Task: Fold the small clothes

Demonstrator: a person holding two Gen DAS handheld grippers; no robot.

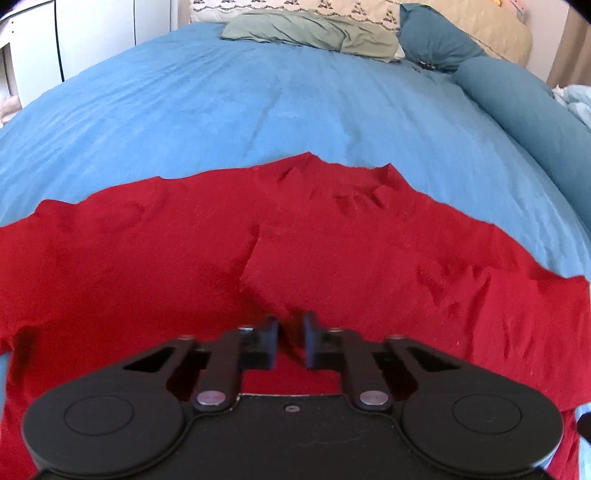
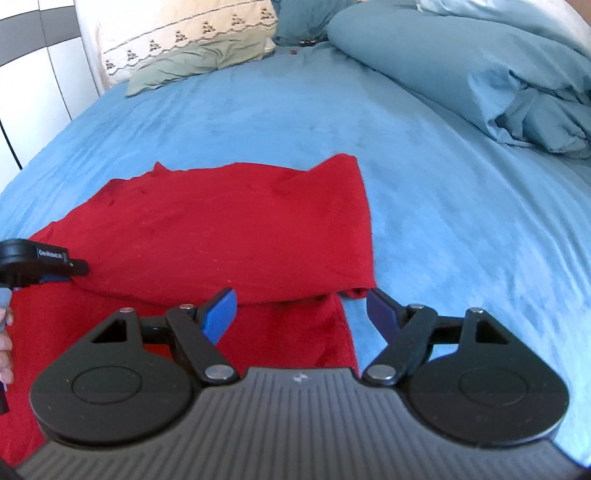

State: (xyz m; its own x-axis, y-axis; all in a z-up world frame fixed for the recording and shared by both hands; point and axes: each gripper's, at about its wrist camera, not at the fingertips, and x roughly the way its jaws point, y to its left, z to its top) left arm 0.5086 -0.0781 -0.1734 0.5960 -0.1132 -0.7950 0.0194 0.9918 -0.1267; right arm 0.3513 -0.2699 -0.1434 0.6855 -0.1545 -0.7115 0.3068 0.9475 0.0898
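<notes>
Red shirt [image 1: 332, 258] – soft knit cloth, matt, faint lint specks, ribbed band at the collar ahead of the left gripper's [image 1: 290, 341] fingers. That gripper: matt black plastic, smooth round hubs, shiny metal pivot pins; cloth bunched between its near-closed fingers. Right gripper [image 2: 301, 314] – matt black plastic arms, grey ribbed plastic body, metal pins, blue textured pads [image 2: 219, 314] set wide apart. Blue bedsheet [image 2: 443, 206] beyond the fingers: matt, brushed-looking cloth, lightly creased. Teal duvet [image 2: 461, 70] right of the fingers – smoother cloth, heavy folds. Pillow [image 2: 184, 33]: cream cloth, embroidered trim.
</notes>
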